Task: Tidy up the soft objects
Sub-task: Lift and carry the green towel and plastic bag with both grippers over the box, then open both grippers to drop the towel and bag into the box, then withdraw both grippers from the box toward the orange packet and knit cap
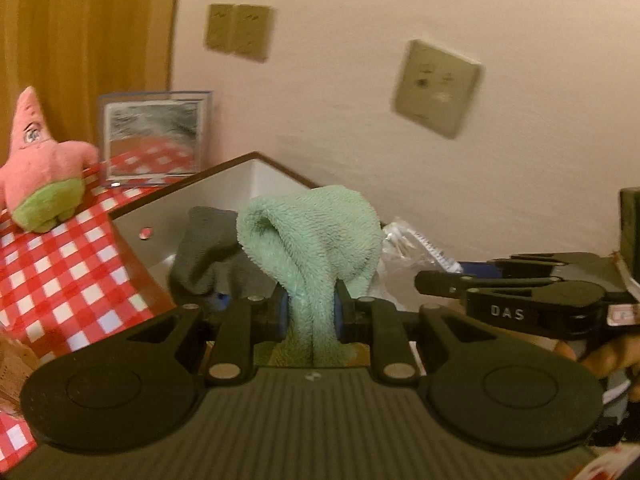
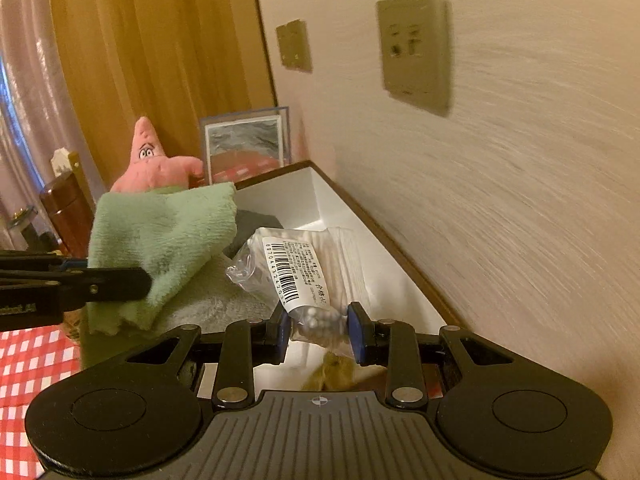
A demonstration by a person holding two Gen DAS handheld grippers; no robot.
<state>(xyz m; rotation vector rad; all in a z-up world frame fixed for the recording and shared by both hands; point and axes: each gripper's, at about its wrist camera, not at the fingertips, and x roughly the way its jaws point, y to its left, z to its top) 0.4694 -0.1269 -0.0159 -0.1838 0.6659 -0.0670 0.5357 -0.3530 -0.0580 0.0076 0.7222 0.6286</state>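
Both grippers are matte black plastic, left (image 1: 311, 312) and right (image 2: 318, 326): blue pads, silver screws, ribbed bases, "DAS" lettering on one.

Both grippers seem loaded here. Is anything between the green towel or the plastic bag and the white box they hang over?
Nothing visible blocks either. The green towel, clamped in the left gripper, and the plastic bag, clamped in the right gripper, hang over the open white box. A grey cloth already lies inside, under the towel.
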